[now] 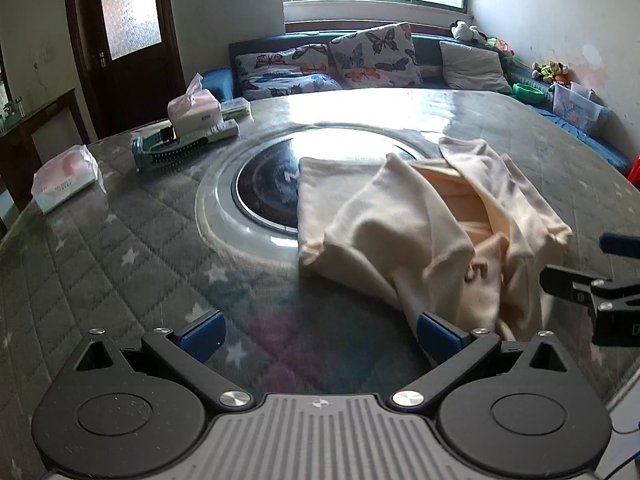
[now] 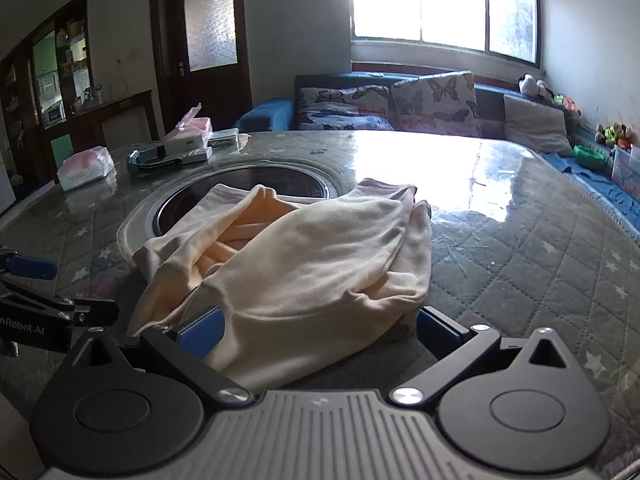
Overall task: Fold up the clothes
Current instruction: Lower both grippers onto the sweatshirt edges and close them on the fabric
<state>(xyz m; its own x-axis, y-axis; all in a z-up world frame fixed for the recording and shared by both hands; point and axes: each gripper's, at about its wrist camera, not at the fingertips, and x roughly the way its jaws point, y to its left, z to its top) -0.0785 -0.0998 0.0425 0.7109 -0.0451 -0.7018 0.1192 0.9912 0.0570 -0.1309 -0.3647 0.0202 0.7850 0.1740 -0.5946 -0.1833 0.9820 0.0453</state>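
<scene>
Bright window [image 2: 444, 4] above a cushioned sofa [image 2: 400, 108]; dark door [image 2: 204, 36] left.

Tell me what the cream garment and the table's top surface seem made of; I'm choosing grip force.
Cream garment: soft matte knit, probably cotton jersey, judging by its limp rounded folds. Table top: a clear glossy sheet, glass or plastic, over quilted star-print fabric; window glare mirrors on it.

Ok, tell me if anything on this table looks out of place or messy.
Only the cream garment: it lies crumpled, layers bunched, partly over the round inset in the table, not flat. The left gripper and right gripper are both open; cloth lies between the right one's fingers.
</scene>
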